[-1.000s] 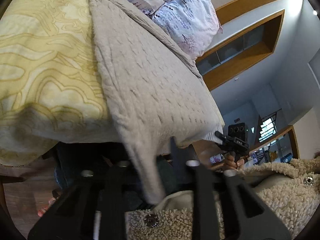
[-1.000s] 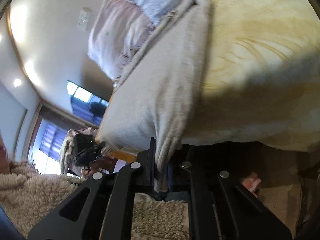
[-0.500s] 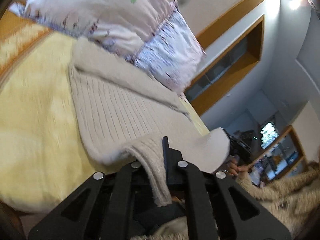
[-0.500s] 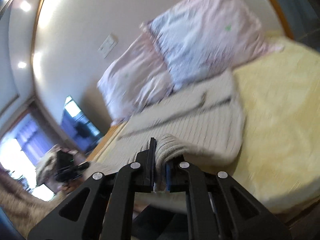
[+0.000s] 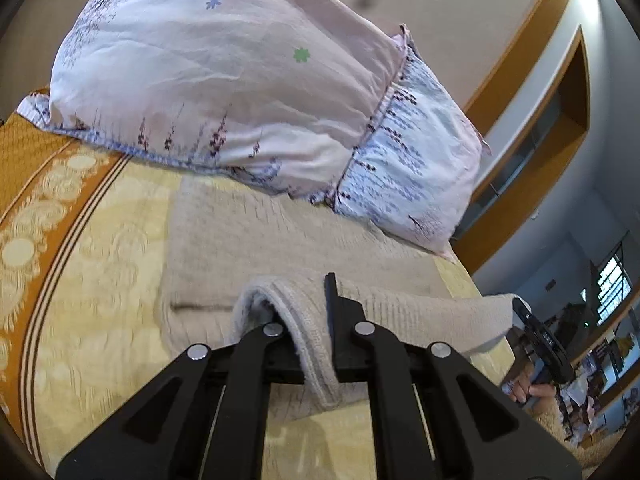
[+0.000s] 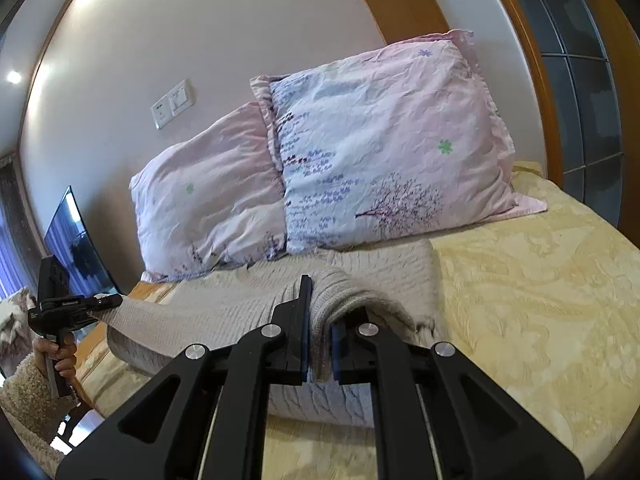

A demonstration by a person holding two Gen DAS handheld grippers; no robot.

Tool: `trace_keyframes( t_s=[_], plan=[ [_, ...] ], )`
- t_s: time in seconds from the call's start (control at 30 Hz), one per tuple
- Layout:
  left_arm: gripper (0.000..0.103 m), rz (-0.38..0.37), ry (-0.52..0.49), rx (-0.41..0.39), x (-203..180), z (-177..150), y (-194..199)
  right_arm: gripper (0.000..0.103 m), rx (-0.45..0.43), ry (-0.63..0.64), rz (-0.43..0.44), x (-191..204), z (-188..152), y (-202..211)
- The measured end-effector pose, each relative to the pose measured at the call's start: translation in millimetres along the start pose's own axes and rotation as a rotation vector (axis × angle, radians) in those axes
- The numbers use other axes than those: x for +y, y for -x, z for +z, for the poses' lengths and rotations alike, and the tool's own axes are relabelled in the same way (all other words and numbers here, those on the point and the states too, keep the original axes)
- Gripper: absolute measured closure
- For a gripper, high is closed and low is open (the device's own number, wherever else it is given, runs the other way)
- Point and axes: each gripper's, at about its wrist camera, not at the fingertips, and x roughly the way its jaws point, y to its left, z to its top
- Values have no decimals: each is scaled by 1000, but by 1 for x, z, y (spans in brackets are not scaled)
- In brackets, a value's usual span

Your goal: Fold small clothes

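Right wrist view: bed (image 6: 540,300) carries the beige knit sweater (image 6: 240,300) below two pillows (image 6: 380,152), its long axis across the bed. A second ago it hung off the edge; now its hem is carried over it. Each hand-held gripper, right (image 6: 320,336) and left (image 5: 308,332), pinches a hem corner.

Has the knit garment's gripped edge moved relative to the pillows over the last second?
Yes. The beige knit garment hung below the bed; now the right gripper and left gripper have carried its edge up over the bedspread toward the pillows.
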Motion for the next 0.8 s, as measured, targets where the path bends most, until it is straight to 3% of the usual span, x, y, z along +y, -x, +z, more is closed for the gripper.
trace_keyframes(
  t_s=[0.37,0.57,0.8],
  plan=[
    [97,44,-10,-48,-5,65,-27,95,-62,7,-19,3,43,-39],
    [98,87,44,11,17,71,-67,95,46,-88,-69,-19,33,-89],
    [97,87,104,55,39,81,-104,95,138,-191,-124,-41,28,-133]
  ],
)
